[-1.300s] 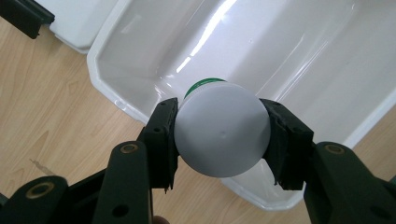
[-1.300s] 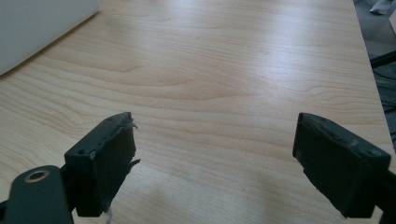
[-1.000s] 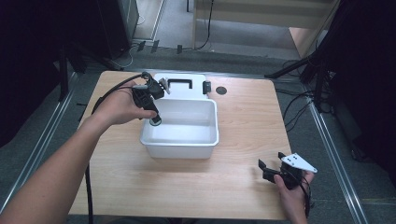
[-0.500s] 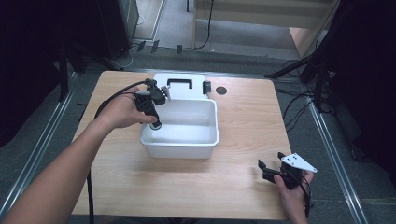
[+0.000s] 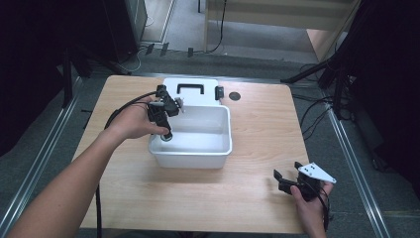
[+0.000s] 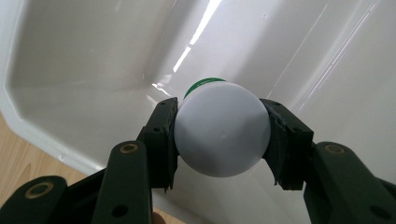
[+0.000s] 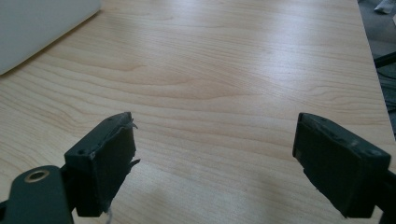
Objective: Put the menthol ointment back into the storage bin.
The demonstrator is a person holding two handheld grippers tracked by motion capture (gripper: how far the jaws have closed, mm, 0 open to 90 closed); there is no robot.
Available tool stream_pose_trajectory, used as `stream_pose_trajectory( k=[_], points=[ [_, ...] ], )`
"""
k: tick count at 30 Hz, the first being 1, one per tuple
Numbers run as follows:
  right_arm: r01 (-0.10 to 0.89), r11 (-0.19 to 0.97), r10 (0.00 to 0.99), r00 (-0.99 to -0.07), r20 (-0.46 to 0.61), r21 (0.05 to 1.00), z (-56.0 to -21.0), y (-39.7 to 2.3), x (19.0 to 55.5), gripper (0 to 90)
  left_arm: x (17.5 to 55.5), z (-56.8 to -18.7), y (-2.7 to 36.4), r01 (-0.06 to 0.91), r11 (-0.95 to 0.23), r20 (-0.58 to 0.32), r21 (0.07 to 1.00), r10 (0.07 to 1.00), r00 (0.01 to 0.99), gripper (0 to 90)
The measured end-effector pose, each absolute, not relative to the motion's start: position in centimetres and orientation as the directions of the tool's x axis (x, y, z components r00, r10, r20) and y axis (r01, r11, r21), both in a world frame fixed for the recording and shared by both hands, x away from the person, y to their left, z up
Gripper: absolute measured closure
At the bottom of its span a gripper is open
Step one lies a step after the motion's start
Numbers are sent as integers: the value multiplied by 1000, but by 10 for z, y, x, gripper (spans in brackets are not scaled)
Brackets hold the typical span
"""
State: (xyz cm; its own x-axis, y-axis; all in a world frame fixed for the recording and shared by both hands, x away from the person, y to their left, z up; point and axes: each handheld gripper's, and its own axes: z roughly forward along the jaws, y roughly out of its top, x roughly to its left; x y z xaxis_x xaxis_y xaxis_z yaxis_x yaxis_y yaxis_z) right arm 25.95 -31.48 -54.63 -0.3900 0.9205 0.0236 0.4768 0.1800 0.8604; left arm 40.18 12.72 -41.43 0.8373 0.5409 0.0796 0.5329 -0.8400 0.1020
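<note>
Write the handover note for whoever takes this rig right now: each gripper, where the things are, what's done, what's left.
Left gripper: shut on a white round-topped container with a green band, held over the inside of the white bin, near its left end.
Right gripper: open, nothing between its jaws, low over the bare wooden table at the front right corner, apart from the bin.
Done: the container is picked up and brought into the bin's opening.
Left: probably lower it to the bin floor, release, and draw the left gripper out. Whether it touches the floor yet cannot be told.
</note>
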Motion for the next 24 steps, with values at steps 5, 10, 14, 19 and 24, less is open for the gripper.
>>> stream_pose_trajectory(
  k=[5, 10, 14, 19, 24],
  points=[
    [476, 181, 920, -391, 23, 861, -546, -315, 260, 134, 402, -419, 125, 529, -844, 85, 87, 535, 841, 512],
    [476, 181, 920, -392, 23, 860, -546, -315, 260, 134, 403, -426, 121, 516, -855, 99, 50, 518, 850, 512],
    [478, 180, 920, -391, 24, 860, -546, -315, 260, 134, 403, -427, 118, 511, -858, 107, 48, 513, 852, 512],
    [478, 181, 920, -392, 24, 860, -546, -315, 260, 134, 402, -431, 114, 498, -867, 123, 26, 498, 859, 512],
    [478, 181, 919, -392, 25, 860, -546, -315, 260, 134, 402, -438, 110, 497, -868, 123, 0, 493, 861, 512]
  ],
)
